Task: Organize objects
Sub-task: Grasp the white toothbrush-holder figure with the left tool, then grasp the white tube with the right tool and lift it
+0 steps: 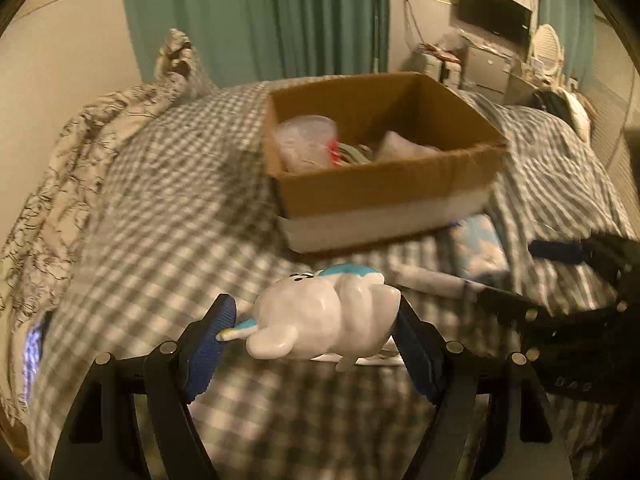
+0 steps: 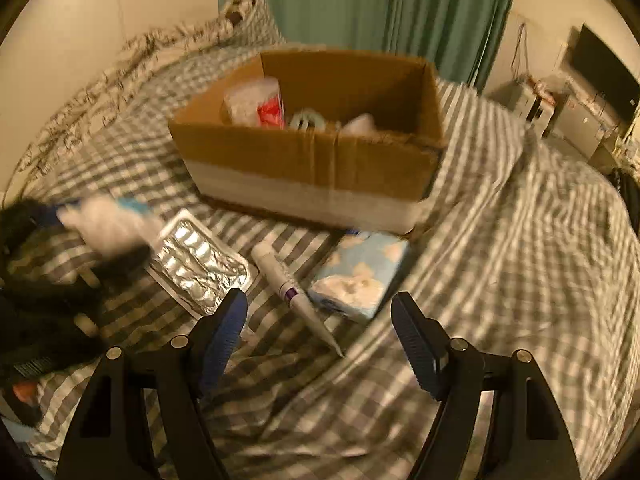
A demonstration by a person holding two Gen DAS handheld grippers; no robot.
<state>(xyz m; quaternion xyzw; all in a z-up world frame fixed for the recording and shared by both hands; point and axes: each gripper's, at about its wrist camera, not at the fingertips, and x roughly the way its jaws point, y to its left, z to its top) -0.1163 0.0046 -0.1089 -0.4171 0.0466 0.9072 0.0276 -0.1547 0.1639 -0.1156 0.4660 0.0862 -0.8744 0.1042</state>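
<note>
My left gripper (image 1: 314, 320) is shut on a white toy figure with blue trim (image 1: 320, 316), held above the checked bedspread, short of the cardboard box (image 1: 384, 196). The toy shows blurred at the left of the right wrist view (image 2: 108, 224). My right gripper (image 2: 320, 316) is open and empty, above a white tube with a purple band (image 2: 288, 284). A silver blister pack (image 2: 200, 260) lies left of the tube and a blue cloud-print tissue pack (image 2: 360, 272) right of it. The box (image 2: 312, 168) holds a plastic bag, a pale ring and other items.
A patterned quilt (image 1: 80, 152) is bunched along the bed's left side by the wall. Green curtains (image 1: 280, 20) hang behind the bed. A TV and cluttered shelves (image 1: 496, 40) stand at the far right. My right gripper shows at the right of the left wrist view (image 1: 560, 304).
</note>
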